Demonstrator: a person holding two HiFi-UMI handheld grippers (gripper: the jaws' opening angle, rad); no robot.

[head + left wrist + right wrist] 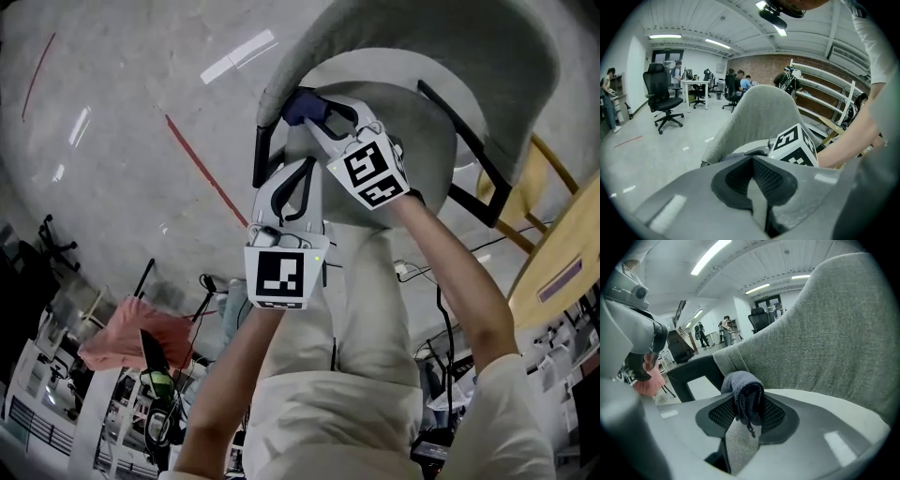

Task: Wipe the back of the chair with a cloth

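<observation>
Nearest, the left gripper [302, 169] and, beyond it, the right gripper [317, 111] are raised to a chair.

Across the head view from 12 to 3 o'clock curves the grey woven-fabric chair back [450, 47], above a pale grey seat [403, 94] on black metal legs [459, 127]. The right gripper, at 1 o'clock from the left one, has its jaws clamped on a bunched dark blue cloth [745, 385]. The cloth sits at the chair back's end edge, at 12 o'clock from the head view's centre; whether it touches the fabric cannot be told. The left gripper's jaws are closed tip to tip, with nothing between them.
</observation>
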